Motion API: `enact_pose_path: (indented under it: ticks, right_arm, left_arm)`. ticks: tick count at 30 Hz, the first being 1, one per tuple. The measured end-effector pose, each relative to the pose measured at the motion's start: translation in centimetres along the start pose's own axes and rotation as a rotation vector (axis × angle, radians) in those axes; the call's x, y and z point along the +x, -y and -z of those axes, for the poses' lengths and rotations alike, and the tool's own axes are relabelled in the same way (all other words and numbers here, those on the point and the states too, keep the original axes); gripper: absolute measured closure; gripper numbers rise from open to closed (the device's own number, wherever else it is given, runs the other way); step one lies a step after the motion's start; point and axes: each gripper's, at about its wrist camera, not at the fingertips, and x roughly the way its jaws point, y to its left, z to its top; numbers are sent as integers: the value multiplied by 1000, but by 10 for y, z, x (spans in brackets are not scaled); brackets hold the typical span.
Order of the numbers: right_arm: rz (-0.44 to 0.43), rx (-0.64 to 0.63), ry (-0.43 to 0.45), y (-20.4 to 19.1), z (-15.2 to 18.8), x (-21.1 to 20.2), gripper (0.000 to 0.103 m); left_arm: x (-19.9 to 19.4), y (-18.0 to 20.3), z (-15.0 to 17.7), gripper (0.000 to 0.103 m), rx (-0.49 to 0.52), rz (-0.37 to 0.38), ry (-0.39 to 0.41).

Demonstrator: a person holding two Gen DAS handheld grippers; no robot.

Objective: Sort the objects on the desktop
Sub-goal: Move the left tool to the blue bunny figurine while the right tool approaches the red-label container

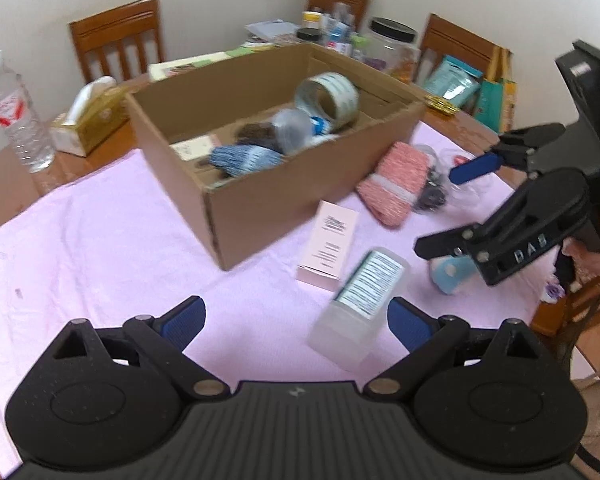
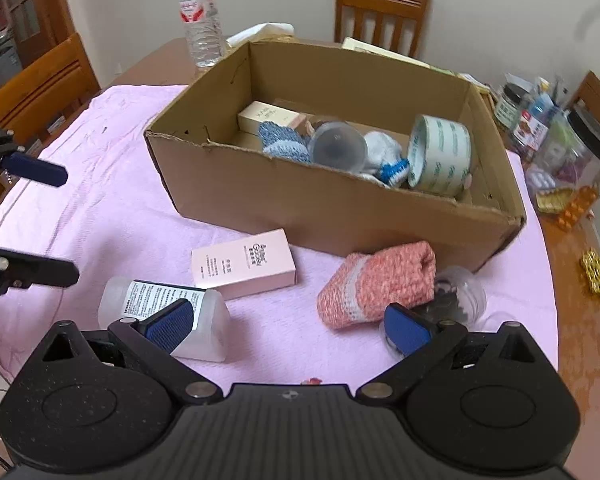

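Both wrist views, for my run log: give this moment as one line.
left gripper: open, empty | right gripper: open, empty | box: tape, socks, cup inside | cloth: bottle, pink carton, pink sock

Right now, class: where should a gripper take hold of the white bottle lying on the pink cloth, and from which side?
Grip the bottle across its flat labelled middle, coming from above. It lies on its side, so the long body offers parallel faces; the open left gripper is nearest.

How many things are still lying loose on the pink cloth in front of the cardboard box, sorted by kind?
Boxes: 1, the pink carton
Bottles: 1, the labelled frosted bottle
Knitted pieces: 1, the pink knit roll
Clear plastic cups: 1, holding dark bits
Total: 4
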Motion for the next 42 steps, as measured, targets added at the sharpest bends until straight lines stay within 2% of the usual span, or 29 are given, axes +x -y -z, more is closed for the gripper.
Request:
enact_pose_path:
  ticks: [5,9,12,24,29,34,39,42]
  right_arm:
    - [37,83,-4,2,13,-6,0]
    - [72,162,-14,3,30,-11,0]
    - [115,201,-25,2,45,-11,0]
    - [166,386,-57,-6,81,-17,0]
    - [203,401,-54,-14,84,-21,0]
    - [224,406,-45,-16,84,-28,0]
    - [195,374,-26,-1,78,-27,0]
    - [153,328,-17,14,73,-23,0]
  left_arm:
    - [20,14,8,6,66,50,-28]
    - [40,18,14,6,101,43,-49]
    - [51,12,17,6,90,54,-63]
    - [52,-9,25,6,79,73,-66]
    - [50,-11,30,6,87,96,-60]
    - [49,-8,35,6,79,78,-56]
    - [40,0,39,6,28,32,-42]
    - [35,11,43,6,-23,-25,-37]
